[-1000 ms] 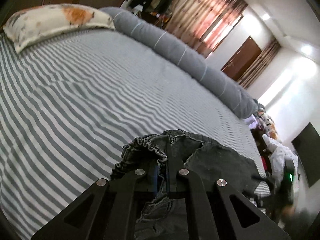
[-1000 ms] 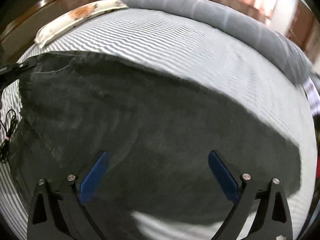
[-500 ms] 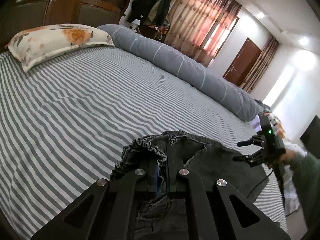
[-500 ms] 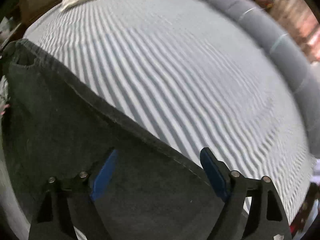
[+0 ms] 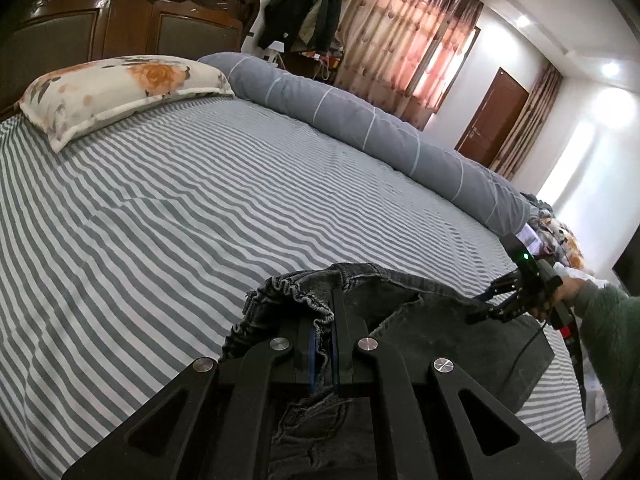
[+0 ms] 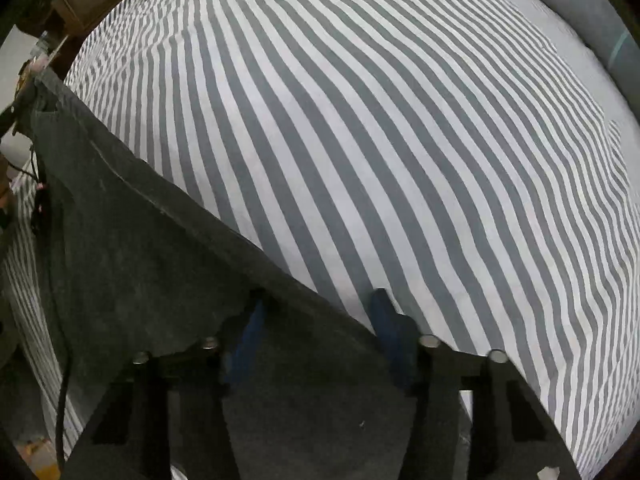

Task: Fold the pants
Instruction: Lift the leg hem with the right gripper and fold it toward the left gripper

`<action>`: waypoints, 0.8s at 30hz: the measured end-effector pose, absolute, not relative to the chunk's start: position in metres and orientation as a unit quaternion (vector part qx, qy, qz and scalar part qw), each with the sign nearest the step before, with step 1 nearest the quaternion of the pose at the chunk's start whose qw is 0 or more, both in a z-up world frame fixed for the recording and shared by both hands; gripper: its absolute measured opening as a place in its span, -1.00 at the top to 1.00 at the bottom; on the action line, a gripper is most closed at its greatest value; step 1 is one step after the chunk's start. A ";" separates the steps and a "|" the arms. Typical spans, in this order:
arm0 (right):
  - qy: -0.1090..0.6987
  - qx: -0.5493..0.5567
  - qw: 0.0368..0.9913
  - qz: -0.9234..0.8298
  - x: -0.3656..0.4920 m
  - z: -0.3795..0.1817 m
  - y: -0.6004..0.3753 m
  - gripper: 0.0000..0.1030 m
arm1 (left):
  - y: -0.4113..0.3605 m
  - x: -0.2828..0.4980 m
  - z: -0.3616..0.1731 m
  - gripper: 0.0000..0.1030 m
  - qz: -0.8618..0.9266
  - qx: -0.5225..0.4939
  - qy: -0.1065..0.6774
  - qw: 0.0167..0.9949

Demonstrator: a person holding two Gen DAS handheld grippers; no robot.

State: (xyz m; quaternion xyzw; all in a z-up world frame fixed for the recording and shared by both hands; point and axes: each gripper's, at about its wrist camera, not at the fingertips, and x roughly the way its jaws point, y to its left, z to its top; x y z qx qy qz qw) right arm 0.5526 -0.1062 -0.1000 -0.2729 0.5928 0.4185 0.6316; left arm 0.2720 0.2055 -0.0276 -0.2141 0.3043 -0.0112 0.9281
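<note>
Left wrist view. The left gripper [image 5: 322, 344] is fully closed, its two blue pads clamped on the gathered elastic waistband of the dark grey denim pants [image 5: 404, 304]. The pants lie near the front edge of the bed [image 5: 168, 208], spread over its grey-and-white striped sheet and running off to the right. At the right edge of the view a hand [image 5: 566, 292] in a green sleeve [image 5: 608, 336] holds the right gripper [image 5: 486, 304], which points down at the far part of the pants, a black cable [image 5: 524, 350] trailing from it. A floral pillow [image 5: 120, 92] rests at the carved wooden headboard [image 5: 120, 12], and a long rolled grey quilt [image 5: 380, 132] lies along the far side of the bed. Curtains [image 5: 404, 40] and a brown door [image 5: 494, 120] stand beyond.

Right wrist view. The right gripper [image 6: 316, 320] points steeply down at the bed [image 6: 400, 140]. Its jaws have just been closing and stand partly open, with the seamed edge of the pants [image 6: 152, 248] running diagonally between the blue pads; whether the pads already press on the cloth cannot be told. The pants cover the lower left of the view, extending up to the left gripper [image 6: 10, 118], barely visible at the left edge.
</note>
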 end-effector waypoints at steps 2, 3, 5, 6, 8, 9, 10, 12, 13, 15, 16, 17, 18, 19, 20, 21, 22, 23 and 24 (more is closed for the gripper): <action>0.583 -0.265 0.645 0.416 0.547 -0.097 -0.109 0.82 | 0.204 0.274 -0.028 0.90 -0.006 -0.208 0.311 0.927; 0.579 -0.266 0.652 0.411 0.542 -0.094 -0.109 0.83 | 0.203 0.274 -0.028 0.90 -0.007 -0.207 0.313 0.927; 0.554 -0.278 0.676 0.399 0.529 -0.083 -0.113 0.87 | 0.200 0.276 -0.026 0.90 0.003 -0.192 0.320 0.928; 0.548 -0.280 0.684 0.391 0.523 -0.078 -0.114 0.88 | 0.199 0.277 -0.025 0.90 0.003 -0.186 0.323 0.928; 0.531 -0.283 0.705 0.376 0.508 -0.061 -0.118 0.91 | 0.199 0.277 -0.022 0.90 0.007 -0.184 0.326 0.927; 0.527 -0.281 0.712 0.369 0.502 -0.053 -0.121 0.91 | 0.199 0.278 -0.019 0.90 0.003 -0.181 0.328 0.927; 0.518 -0.279 0.724 0.360 0.490 -0.042 -0.125 0.91 | 0.200 0.278 -0.017 0.90 0.004 -0.178 0.329 0.927; 0.512 -0.274 0.738 0.343 0.471 -0.027 -0.131 0.91 | 0.202 0.277 -0.010 0.90 -0.008 -0.179 0.329 0.927; 0.512 -0.270 0.744 0.335 0.459 -0.018 -0.137 0.91 | 0.202 0.276 -0.007 0.90 -0.013 -0.177 0.331 0.927; 0.509 -0.263 0.758 0.311 0.428 -0.001 -0.151 0.91 | 0.202 0.273 -0.002 0.90 -0.039 -0.161 0.349 0.922; 0.505 -0.261 0.764 0.303 0.409 0.007 -0.156 0.91 | 0.201 0.270 0.001 0.90 -0.045 -0.151 0.351 0.923; 0.499 -0.254 0.773 0.297 0.393 0.013 -0.159 0.91 | 0.200 0.265 0.003 0.89 -0.053 -0.137 0.353 0.924; 0.500 -0.244 0.778 0.290 0.378 0.018 -0.163 0.91 | 0.199 0.259 0.007 0.89 -0.067 -0.118 0.355 0.925; 0.499 -0.237 0.784 0.283 0.358 0.023 -0.166 0.91 | 0.198 0.254 0.009 0.89 -0.073 -0.105 0.353 0.927; 0.494 -0.233 0.790 0.279 0.342 0.024 -0.162 0.91 | 0.198 0.247 0.012 0.89 -0.083 -0.096 0.351 0.928; 0.494 -0.224 0.794 0.273 0.325 0.026 -0.166 0.91 | 0.198 0.242 0.014 0.89 -0.093 -0.090 0.353 0.927; 0.495 -0.218 0.797 0.269 0.309 0.027 -0.168 0.91 | 0.197 0.238 0.016 0.89 -0.096 -0.084 0.356 0.926; 0.493 -0.203 0.803 0.267 0.287 0.032 -0.178 0.91 | 0.197 0.233 0.018 0.89 -0.099 -0.080 0.360 0.924; 0.496 -0.189 0.805 0.264 0.272 0.031 -0.182 0.91 | 0.195 0.225 0.019 0.89 -0.106 -0.076 0.365 0.922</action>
